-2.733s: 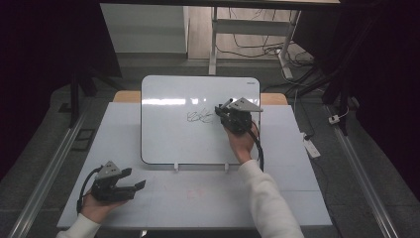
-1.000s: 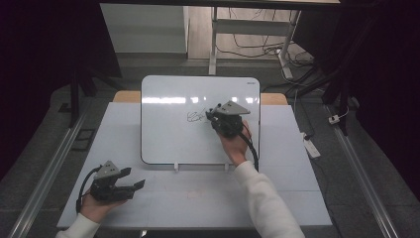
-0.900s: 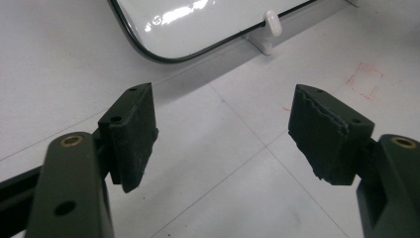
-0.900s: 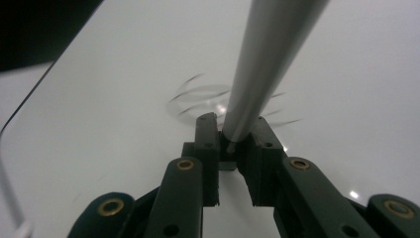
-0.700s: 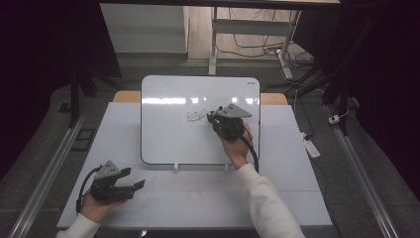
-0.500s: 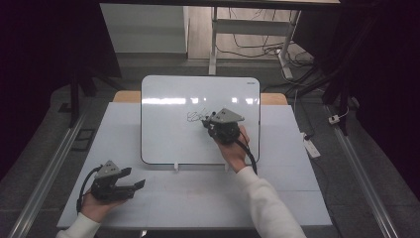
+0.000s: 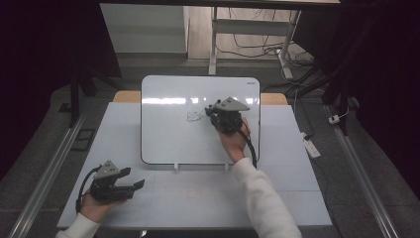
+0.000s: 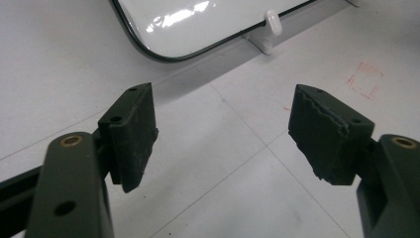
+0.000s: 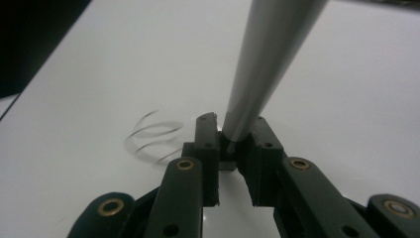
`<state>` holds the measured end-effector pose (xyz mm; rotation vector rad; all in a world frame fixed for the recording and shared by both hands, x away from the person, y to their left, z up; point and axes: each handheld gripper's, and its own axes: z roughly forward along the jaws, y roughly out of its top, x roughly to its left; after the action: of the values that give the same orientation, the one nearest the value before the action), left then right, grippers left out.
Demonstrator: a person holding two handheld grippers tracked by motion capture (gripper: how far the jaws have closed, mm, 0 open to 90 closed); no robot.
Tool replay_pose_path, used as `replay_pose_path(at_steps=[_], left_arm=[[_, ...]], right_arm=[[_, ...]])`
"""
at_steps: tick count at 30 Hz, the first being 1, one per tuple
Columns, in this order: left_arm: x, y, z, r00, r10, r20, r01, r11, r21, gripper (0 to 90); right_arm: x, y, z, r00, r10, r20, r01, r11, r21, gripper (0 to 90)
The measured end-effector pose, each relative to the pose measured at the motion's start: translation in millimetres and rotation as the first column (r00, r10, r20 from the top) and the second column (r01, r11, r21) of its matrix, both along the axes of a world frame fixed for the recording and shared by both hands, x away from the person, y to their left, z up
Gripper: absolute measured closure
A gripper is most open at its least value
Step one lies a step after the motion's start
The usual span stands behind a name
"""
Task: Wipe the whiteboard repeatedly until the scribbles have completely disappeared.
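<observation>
Partly blurred, scribble (image 9: 154,137) beside marker (image 9: 267,64).

The marker (image 9: 267,64) runs off the top edge, and the scribble (image 9: 153,136) is blurred.

White table (image 7: 277,198), seams crossing its top, carries a whiteboard (image 7: 173,139) propped on two small white feet (image 8: 270,22) (a dark scribble (image 7: 194,117) near the board's middle). Faint red square mark (image 8: 365,79) sits on the tabletop in front.
</observation>
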<state>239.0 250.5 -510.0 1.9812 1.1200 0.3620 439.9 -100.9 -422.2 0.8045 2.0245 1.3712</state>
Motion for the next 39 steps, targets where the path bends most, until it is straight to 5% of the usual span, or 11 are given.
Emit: replay_pose_path(at_steps=[2, 7, 12, 14, 16, 18, 25, 31, 33, 36, 39], left_arm=[[0.3, 0.0, 0.1, 1.0000, -0.001, 0.000, 0.001, 1.0000, -0.002, 27.3], [1.8, 0.6, -1.4, 1.0000, 0.003, -0.007, -0.003, 1.0000, -0.002, 27.3], [0.1, -0.4, 0.0, 1.0000, -0.001, -0.001, 0.001, 1.0000, 0.000, 27.2], [0.9, 0.1, -0.5, 1.0000, 0.000, -0.004, 0.000, 1.0000, -0.001, 27.2], [2.0, 0.8, -1.5, 1.0000, 0.003, -0.007, -0.003, 1.0000, -0.005, 27.2], [2.5, 1.2, -1.9, 0.9999, 0.004, -0.009, -0.004, 1.0000, -0.005, 27.2], [0.4, 0.5, -0.1, 1.0000, 0.002, -0.002, -0.002, 1.0000, -0.005, 27.2], [1.4, 2.7, -1.1, 1.0000, 0.006, -0.003, -0.006, 1.0000, -0.008, 27.2], [1.0, 1.8, -0.9, 1.0000, 0.006, -0.003, -0.006, 1.0000, -0.006, 27.2], [0.1, 0.6, -0.1, 1.0000, 0.003, 0.000, -0.003, 1.0000, -0.004, 27.2], [0.6, 0.9, -0.1, 1.0000, 0.003, -0.001, -0.003, 1.0000, -0.006, 27.2]], right_arm=[[1.1, -0.8, 1.0, 1.0000, -0.006, -0.007, 0.006, 1.000, 0.006, 77.4], [-20.7, 21.9, -16.8, 0.9916, 0.128, -0.021, -0.129, 0.985, -0.113, 77.4], [0.6, 3.9, 0.5, 0.9998, 0.021, -0.006, -0.021, 1.000, -0.013, 77.4], [-0.6, 4.8, 0.0, 0.9997, 0.023, -0.008, -0.023, 1.000, -0.017, 77.4], [-13.6, 18.3, -11.4, 0.9931, 0.112, -0.034, -0.115, 0.991, -0.073, 77.4], [-18.0, 24.9, -15.4, 0.9902, 0.138, -0.020, -0.140, 0.984, -0.113, 77.4], [8.5, 13.7, 6.2, 0.9996, 0.028, 0.008, -0.028, 0.999, -0.018, 77.4], [-15.9, 31.7, -15.0, 0.9871, 0.159, -0.022, -0.160, 0.981, -0.110, 77.4], [-14.3, 30.7, -14.2, 0.9871, 0.159, -0.023, -0.160, 0.981, -0.105, 77.4], [2.1, 19.8, 0.0, 0.9978, 0.067, 0.004, -0.066, 0.997, -0.030, 77.4], [1.7, 20.8, 0.6, 0.9980, 0.063, -0.004, -0.063, 0.998, -0.028, 77.4]])
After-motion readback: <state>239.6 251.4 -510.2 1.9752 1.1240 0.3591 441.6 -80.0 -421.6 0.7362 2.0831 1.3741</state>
